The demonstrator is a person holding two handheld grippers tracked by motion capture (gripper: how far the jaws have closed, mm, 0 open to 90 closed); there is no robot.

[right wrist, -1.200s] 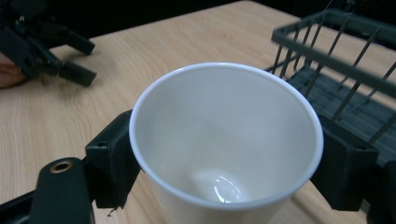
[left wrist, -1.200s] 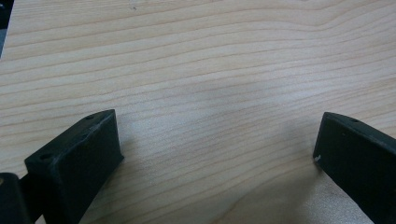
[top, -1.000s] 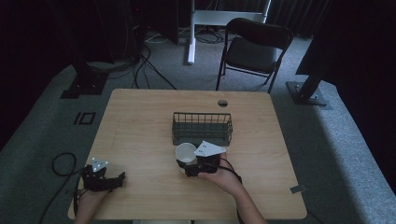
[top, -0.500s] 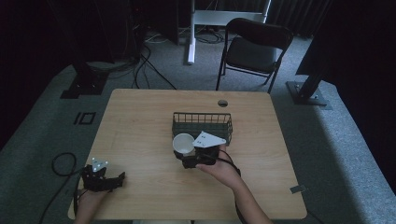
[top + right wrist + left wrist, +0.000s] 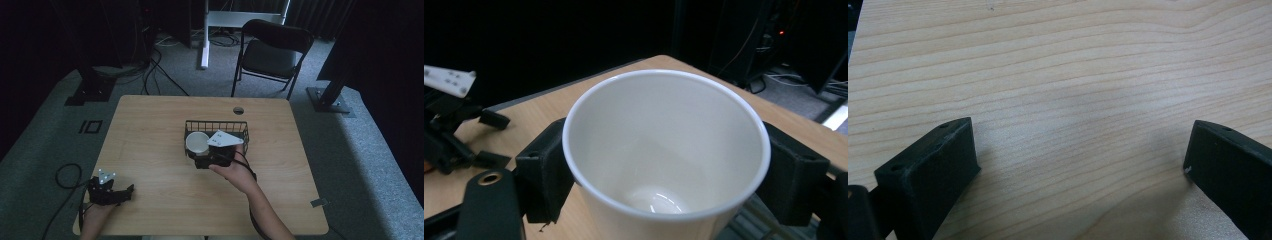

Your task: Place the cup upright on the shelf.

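Both tongs' tips hidden behind white cup (image 5: 666, 155).

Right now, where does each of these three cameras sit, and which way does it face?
High view: above the table's near side, looking forward and down; both forearms show.
Left gripper view: rides the left gripper, facing bare table between open fingers.
Right gripper view: rides the right gripper, fingers clamping a white paper cup.
Shared: cup, also in high view.
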